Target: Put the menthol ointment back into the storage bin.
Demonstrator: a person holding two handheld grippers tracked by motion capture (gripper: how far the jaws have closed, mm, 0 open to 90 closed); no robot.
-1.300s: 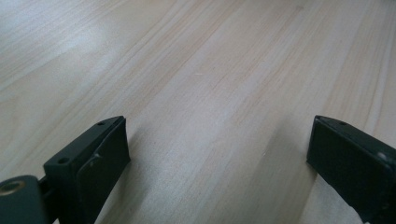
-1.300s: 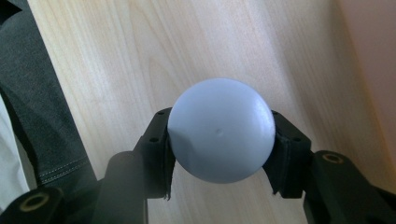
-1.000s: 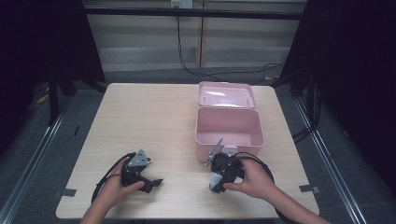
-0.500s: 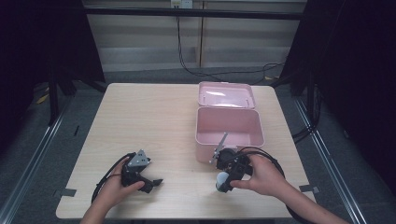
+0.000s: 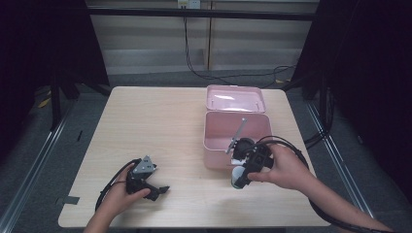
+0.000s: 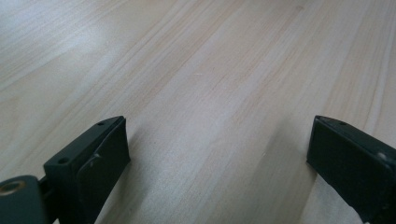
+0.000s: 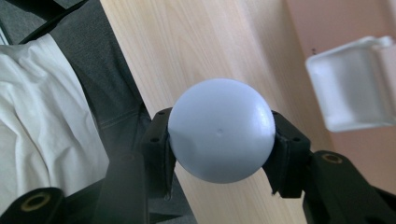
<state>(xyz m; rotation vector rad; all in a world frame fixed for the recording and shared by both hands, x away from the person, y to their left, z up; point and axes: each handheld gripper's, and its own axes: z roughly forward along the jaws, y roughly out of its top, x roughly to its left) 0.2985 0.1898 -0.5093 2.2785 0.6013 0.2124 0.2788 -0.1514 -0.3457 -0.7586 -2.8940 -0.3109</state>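
A pale bluish-white ball (image 7: pixel 220 135) sits clamped between the black jaws of my right gripper (image 7: pixel 220 142), which is shut on it. From above, that ball (image 5: pixel 237 177) hangs at the tip of the right gripper (image 5: pixel 239 179), off the wooden table (image 5: pixel 160 126), just in front of the open pink box (image 5: pixel 216 155). My left gripper (image 5: pixel 163 189) rests on the table at the front left. Its jaws stand wide apart in the left gripper view (image 6: pixel 219 154), with bare wood between them.
The pink box's lid (image 5: pixel 235 98) lies back behind it. A translucent latch (image 7: pixel 350 84) on the box front is near the ball. A thin grey rod (image 5: pixel 238 133) leans up over the box. The person's clothing (image 7: pixel 46 116) lies past the table's near edge.
My right gripper has risen from the tabletop with the ball in it and drifted slightly right, towards the box front. The left gripper has stayed put.
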